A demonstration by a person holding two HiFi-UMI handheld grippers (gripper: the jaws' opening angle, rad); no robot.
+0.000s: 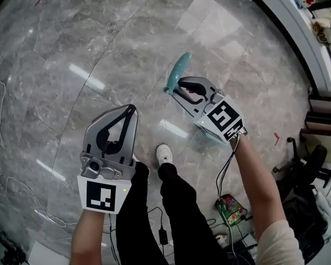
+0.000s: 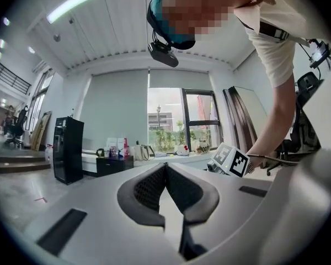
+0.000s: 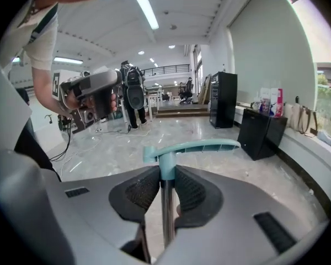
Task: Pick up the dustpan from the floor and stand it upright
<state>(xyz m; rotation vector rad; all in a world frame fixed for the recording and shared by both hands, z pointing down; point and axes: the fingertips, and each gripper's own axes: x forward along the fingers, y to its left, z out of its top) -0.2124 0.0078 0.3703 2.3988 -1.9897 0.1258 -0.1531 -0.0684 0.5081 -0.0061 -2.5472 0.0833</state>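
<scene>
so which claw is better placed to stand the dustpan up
Right. The right claw grips the dustpan by its pole, just below the teal handle. The left claw is shut, empty and apart from it.

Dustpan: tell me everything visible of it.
The dustpan has a curved teal handle, plastic by its look, capping a silvery metal pole. The right gripper is clamped on the pole just below the handle, which juts out beyond it. Its pan is hidden behind the gripper.
</scene>
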